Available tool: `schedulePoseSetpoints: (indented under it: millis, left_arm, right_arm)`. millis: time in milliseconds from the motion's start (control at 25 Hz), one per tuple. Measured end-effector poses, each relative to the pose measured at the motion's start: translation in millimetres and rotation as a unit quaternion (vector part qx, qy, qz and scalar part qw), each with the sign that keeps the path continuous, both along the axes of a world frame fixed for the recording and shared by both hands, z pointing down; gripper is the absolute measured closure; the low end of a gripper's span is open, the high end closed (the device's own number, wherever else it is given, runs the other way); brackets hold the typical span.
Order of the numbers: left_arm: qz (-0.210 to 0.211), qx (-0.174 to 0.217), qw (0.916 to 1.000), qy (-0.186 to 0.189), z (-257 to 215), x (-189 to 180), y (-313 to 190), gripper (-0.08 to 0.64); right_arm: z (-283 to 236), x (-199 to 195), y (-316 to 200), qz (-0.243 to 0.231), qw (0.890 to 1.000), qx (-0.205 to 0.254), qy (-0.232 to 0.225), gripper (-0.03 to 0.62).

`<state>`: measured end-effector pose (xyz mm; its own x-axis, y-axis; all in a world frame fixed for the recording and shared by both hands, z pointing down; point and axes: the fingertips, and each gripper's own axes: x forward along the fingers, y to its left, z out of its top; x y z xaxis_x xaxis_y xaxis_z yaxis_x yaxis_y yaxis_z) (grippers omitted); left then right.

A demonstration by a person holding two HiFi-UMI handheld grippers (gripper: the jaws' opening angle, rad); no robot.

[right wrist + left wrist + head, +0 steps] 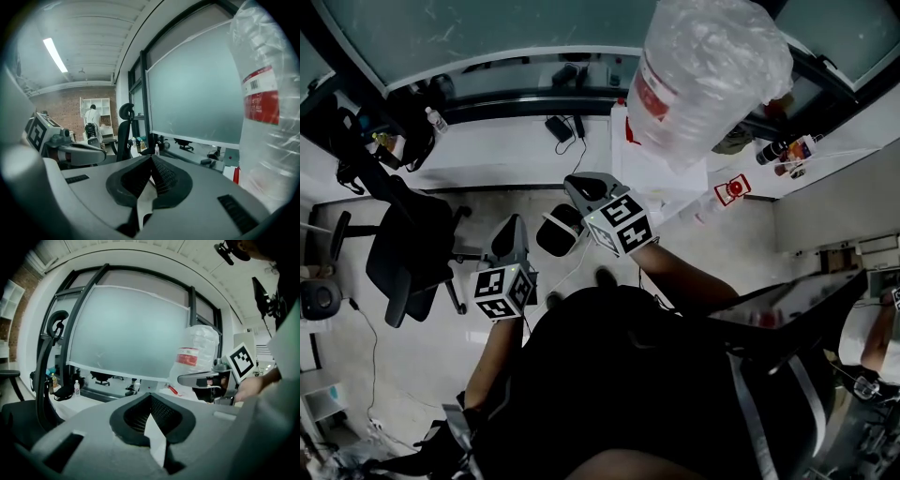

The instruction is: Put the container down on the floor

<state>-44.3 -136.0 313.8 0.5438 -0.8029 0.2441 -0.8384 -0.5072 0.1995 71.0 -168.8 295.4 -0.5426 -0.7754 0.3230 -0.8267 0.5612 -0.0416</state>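
The container is a big clear plastic water jug [703, 75] with a red label, wrapped in clear film. It rises high at the upper right of the head view, over a white unit [661, 183]. My right gripper [574, 185] is just left of the jug, apart from it, jaws shut and empty. In the right gripper view the jug [269, 108] fills the right edge beside the shut jaw tips [151, 157]. My left gripper [508, 225] hangs lower left, also shut on nothing [150, 393]. In the left gripper view the jug [197, 357] stands beyond the right gripper [183, 379].
A black office chair [408, 248] stands at the left on the pale floor. A white desk [516, 141] under the windows carries a small bottle [437, 119] and chargers. A dark round object [560, 232] sits on the floor between the grippers. Bottles [787, 148] stand at the right.
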Motion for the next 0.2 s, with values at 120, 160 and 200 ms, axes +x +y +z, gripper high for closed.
schedulePoseSetpoints:
  millis: [120, 160, 200]
  left_arm:
    - [0.008, 0.004, 1.0, -0.001, -0.4, -4.9, -8.9, 0.554]
    - [0.009, 0.002, 1.0, -0.002, 1.0, -6.6, -10.2, 0.554]
    - [0.009, -0.001, 1.0, -0.002, 2.6, -8.2, -11.2, 0.554]
  right_arm:
    - [-2.6, -11.5, -12.1, -0.007, 1.0, 0.007, 0.002, 0.584]
    - [-2.0, -14.1, -14.4, -0.007, 1.0, 0.007, 0.002, 0.584]
    - [-1.0, -16.3, -16.2, -0.008, 1.0, 0.005, 0.003, 0.584]
